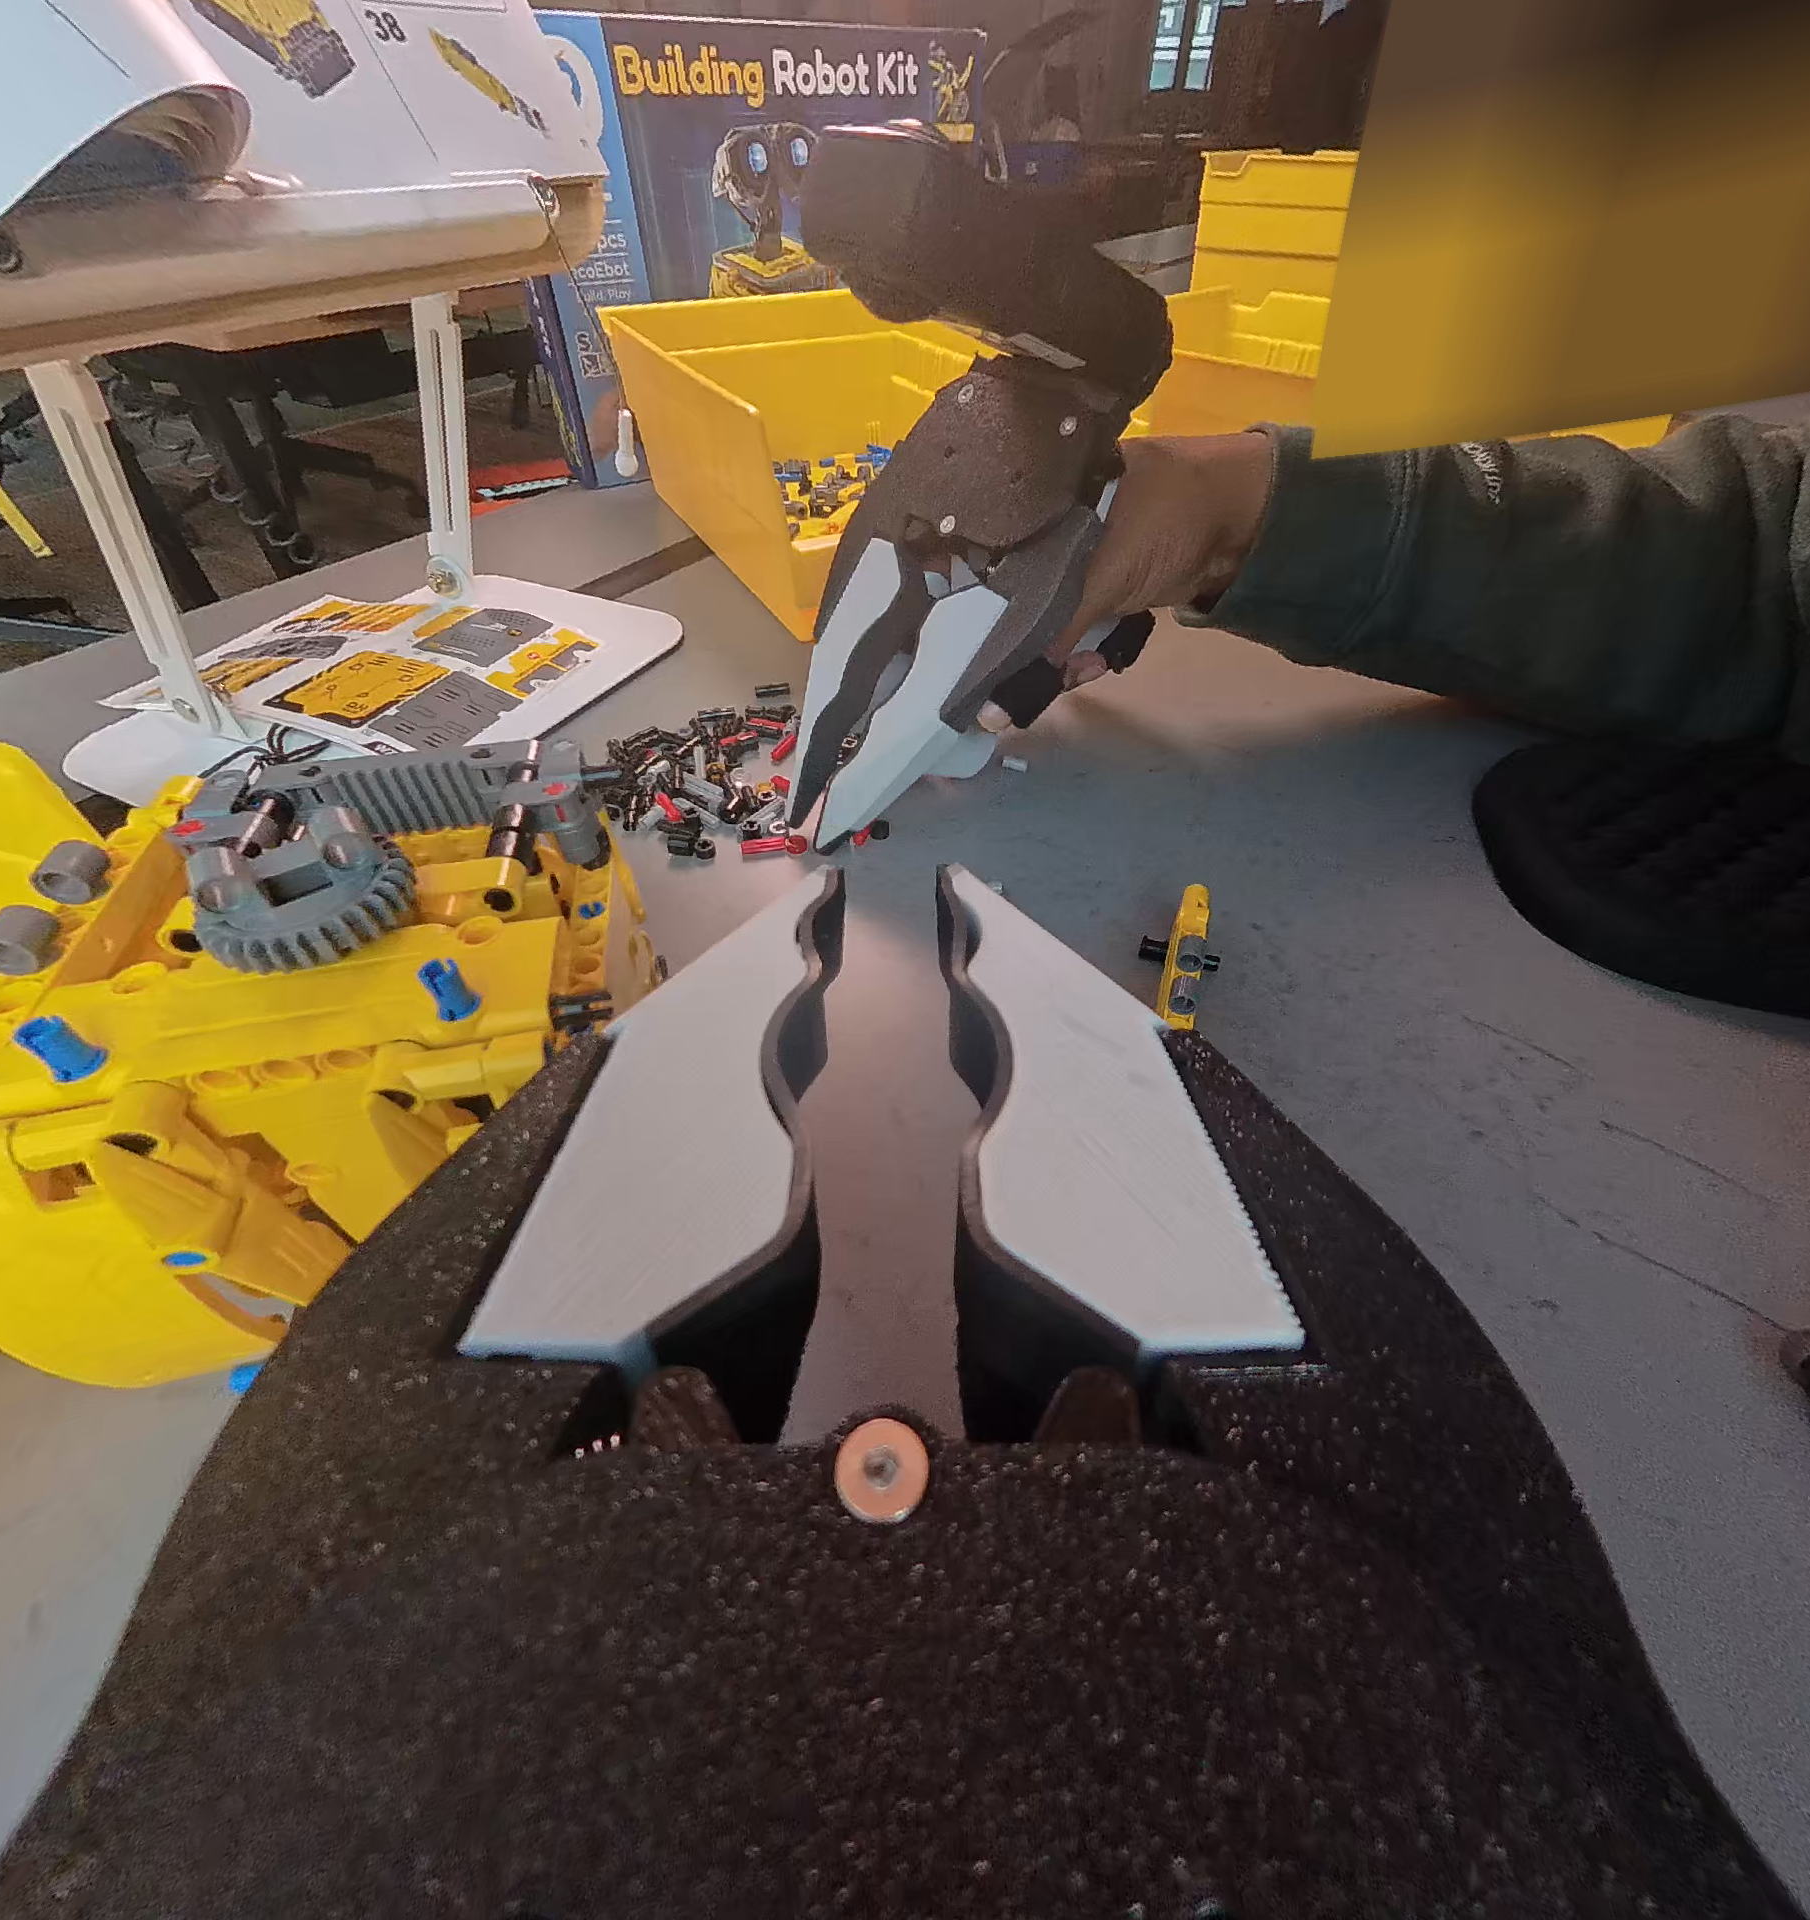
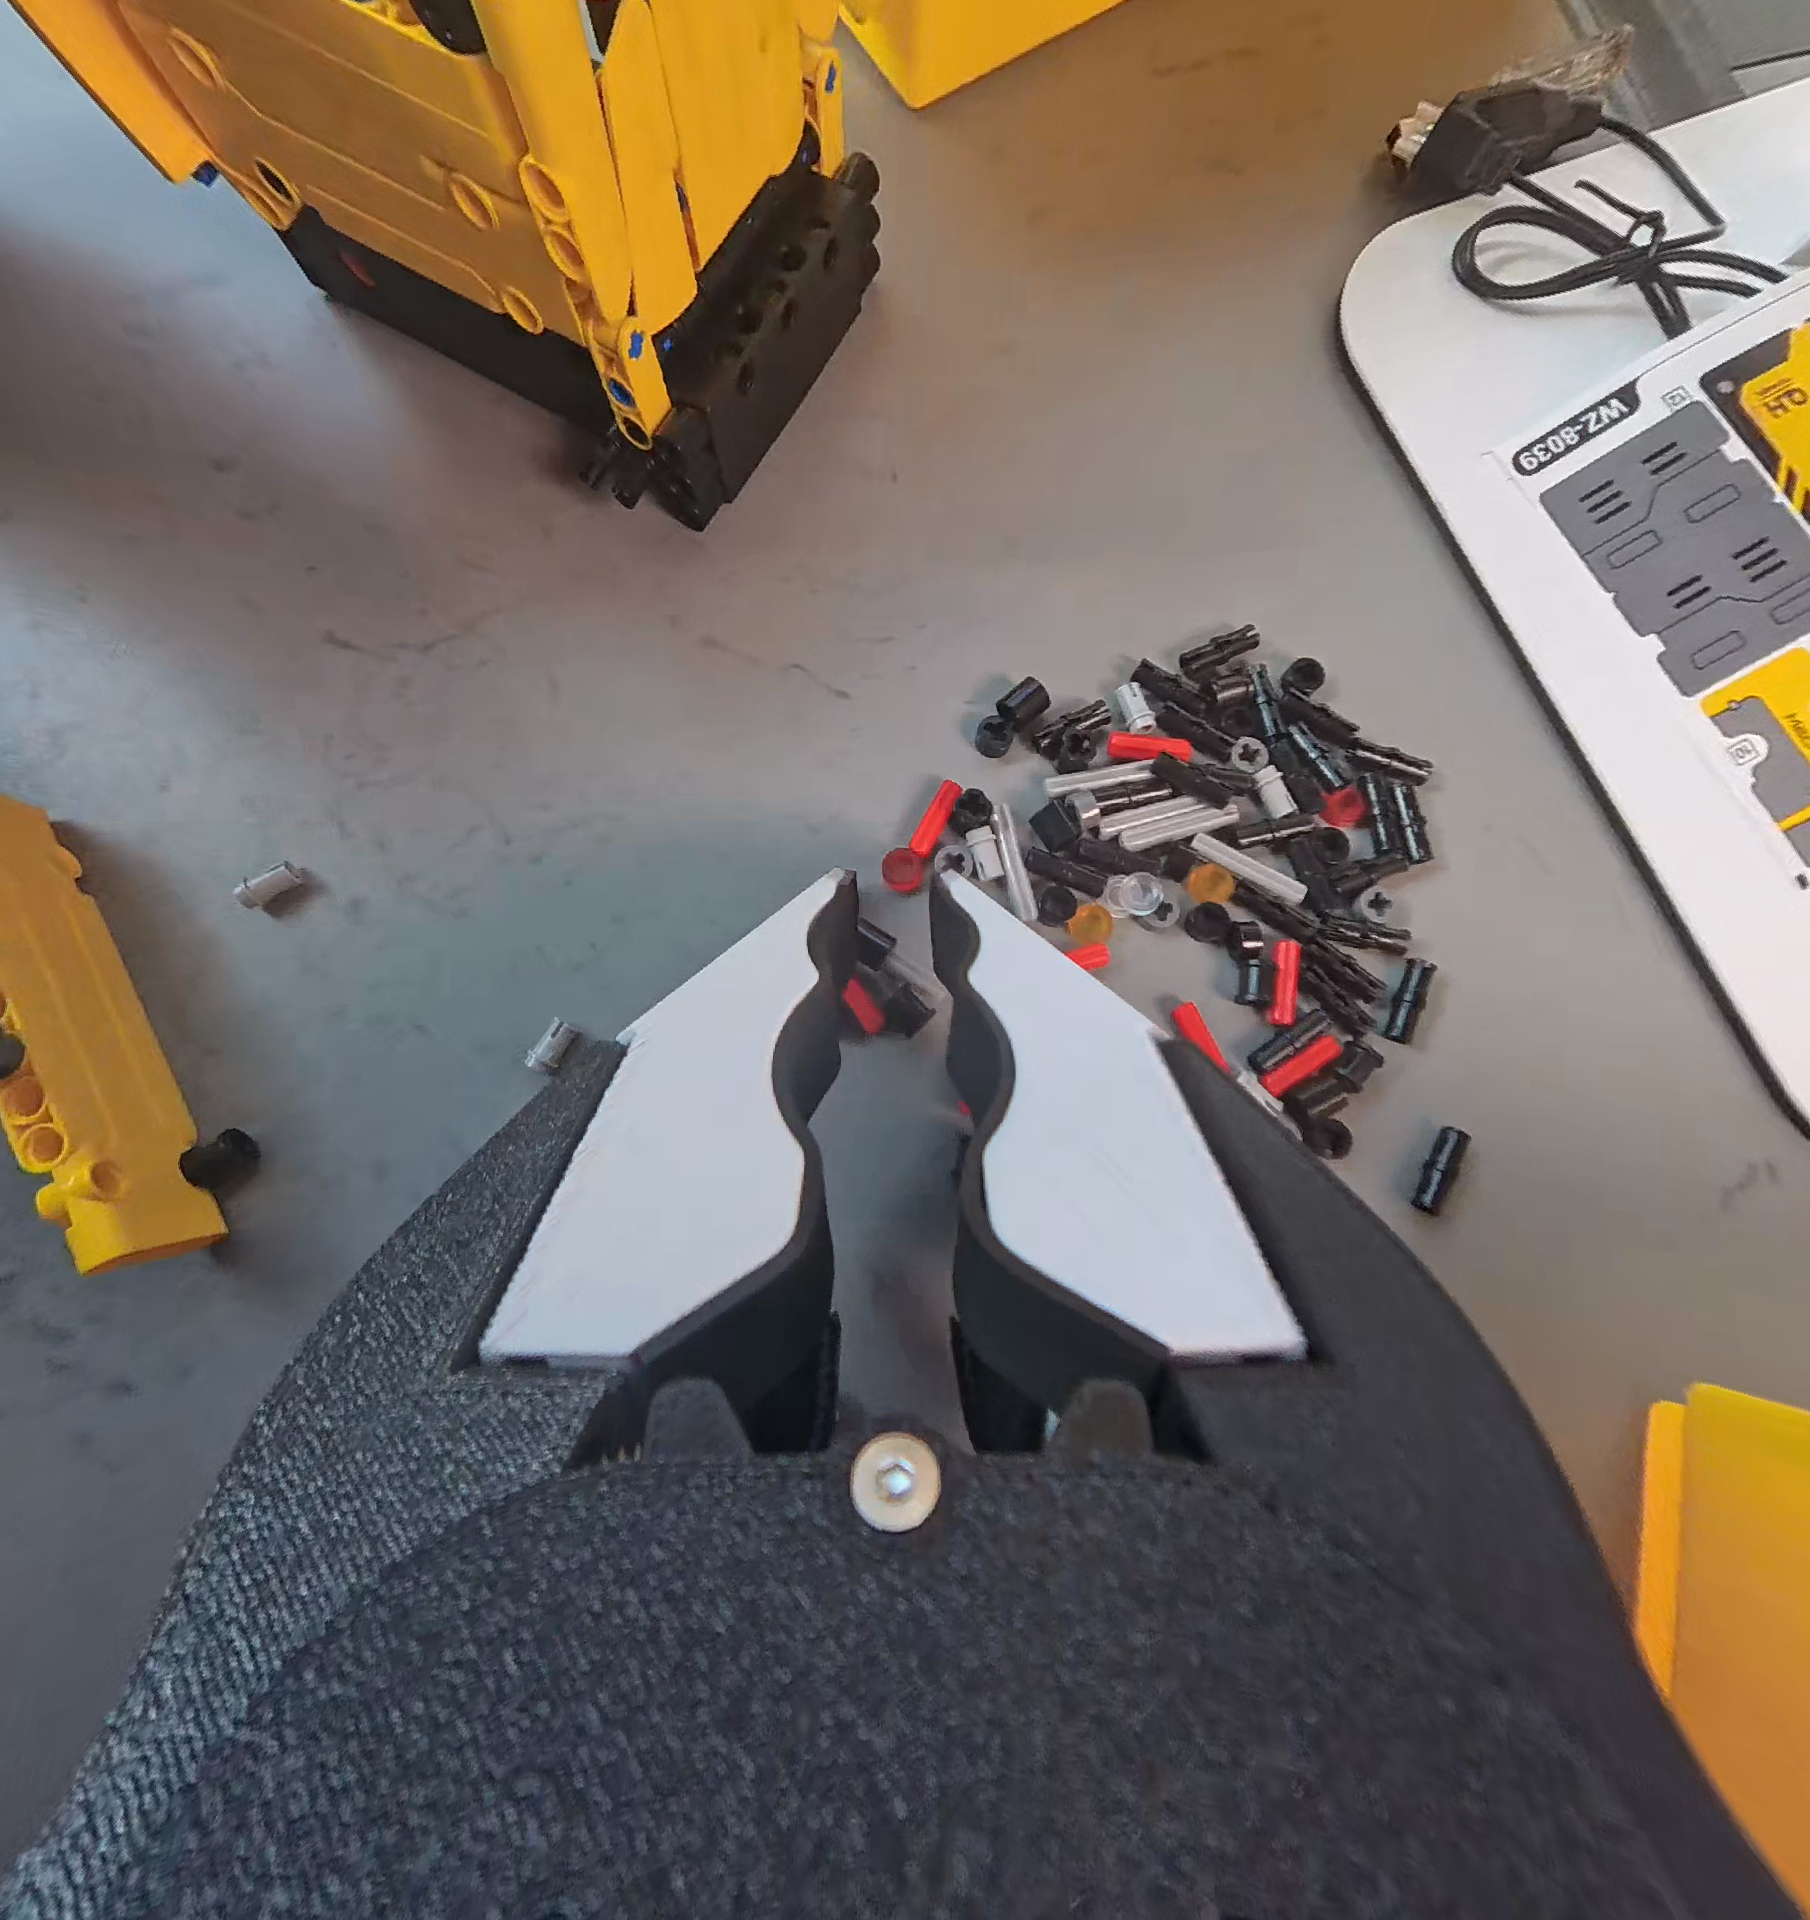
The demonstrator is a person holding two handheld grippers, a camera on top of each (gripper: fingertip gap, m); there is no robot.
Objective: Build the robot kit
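Both my hand-held grippers stand parted and empty: the right hand-held gripper [image 2: 893,883] tips down at the pile of small pins [image 2: 1223,852] on the grey counter [image 2: 568,675], the left hand-held gripper [image 1: 888,878] hovering beside the yellow model [image 1: 257,1018].

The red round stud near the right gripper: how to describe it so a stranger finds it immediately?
Find the pile of small pins on the grey table. At its left edge, just beyond the tips of the open right gripper, lies the red round stud. Other red pieces there are long sticks; this one is a flat disc.
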